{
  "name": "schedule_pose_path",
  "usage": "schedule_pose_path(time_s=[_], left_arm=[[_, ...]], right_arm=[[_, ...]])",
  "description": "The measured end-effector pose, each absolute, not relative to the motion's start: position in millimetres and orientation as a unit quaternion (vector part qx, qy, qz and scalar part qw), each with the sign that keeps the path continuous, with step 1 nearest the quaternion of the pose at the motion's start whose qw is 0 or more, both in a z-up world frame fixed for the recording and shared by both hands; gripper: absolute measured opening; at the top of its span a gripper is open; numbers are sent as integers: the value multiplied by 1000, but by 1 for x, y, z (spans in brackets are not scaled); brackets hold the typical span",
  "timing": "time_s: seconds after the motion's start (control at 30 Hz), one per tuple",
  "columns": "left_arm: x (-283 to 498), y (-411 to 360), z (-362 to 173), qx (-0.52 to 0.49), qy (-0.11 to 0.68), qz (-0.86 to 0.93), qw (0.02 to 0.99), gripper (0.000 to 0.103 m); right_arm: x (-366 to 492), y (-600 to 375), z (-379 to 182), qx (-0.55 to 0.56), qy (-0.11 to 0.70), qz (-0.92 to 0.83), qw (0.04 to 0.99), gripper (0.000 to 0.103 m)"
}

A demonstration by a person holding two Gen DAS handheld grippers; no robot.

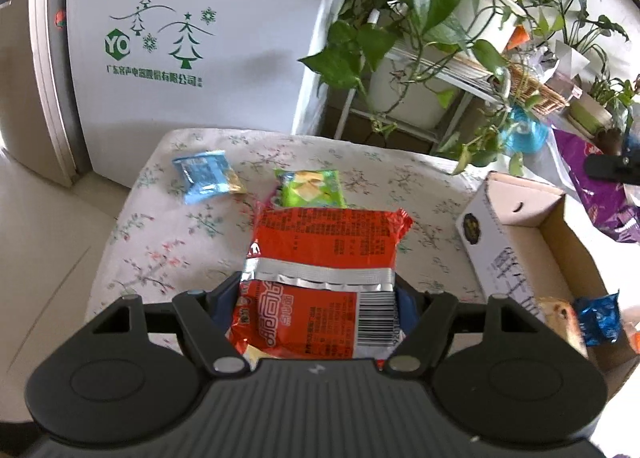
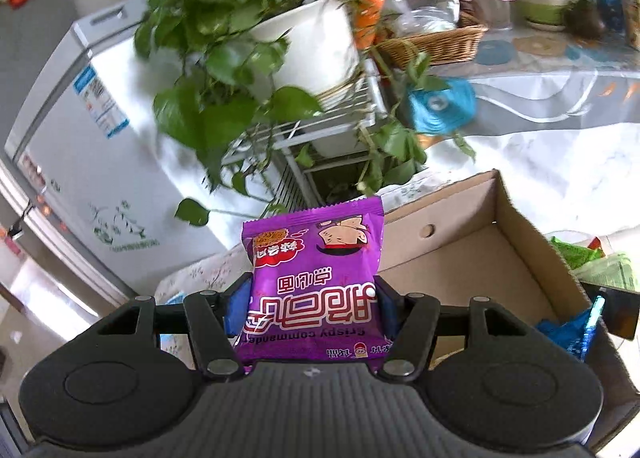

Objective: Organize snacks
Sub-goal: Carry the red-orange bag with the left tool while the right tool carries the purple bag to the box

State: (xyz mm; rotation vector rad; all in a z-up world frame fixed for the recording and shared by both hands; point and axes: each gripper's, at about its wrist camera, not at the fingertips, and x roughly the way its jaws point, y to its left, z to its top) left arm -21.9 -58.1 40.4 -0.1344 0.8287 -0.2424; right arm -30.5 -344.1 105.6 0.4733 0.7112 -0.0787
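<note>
above the floral table (image 1: 132, 225), both grippers clamp snack packets.

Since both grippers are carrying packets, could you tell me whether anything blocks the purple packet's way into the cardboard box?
Nothing visible does. The purple packet, clamped in the right gripper, hangs beside the cardboard box, whose top is open.

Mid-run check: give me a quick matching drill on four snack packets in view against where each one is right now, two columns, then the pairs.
Things:
1. red packet
2. purple packet
3. green packet
4. light blue packet

Places:
A. lying near the far left of the floral cloth
B. clamped in the right gripper
C. lying on the cloth just beyond the red packet
D. clamped in the left gripper

Pairs: 1-D, 2-B, 3-C, 4-A
</note>
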Motion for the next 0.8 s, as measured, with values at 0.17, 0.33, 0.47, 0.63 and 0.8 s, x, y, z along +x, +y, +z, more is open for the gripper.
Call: schedule_pose_path(time_s=[0.17,0.33,0.47,0.63,0.8], left_arm=[[-29,-85,50,-66,399,-140,904,73],[-34,-121,61,-72,395,-176,899,73],[-36,-158,71,-68,386,-212,895,73],[-32,-200,75,-60,387,-245,887,73],[-28,-234,72,-53,396,-261,879,73]], right_arm=[[-40,-370,110,255,332,-52,907,68],[-50,-394,116,275,317,-68,905,68],[-60,-413,118,289,306,-83,903,68],[-66,-430,115,316,303,-102,893,68],[-67,-435,112,333,304,-109,886,68]])
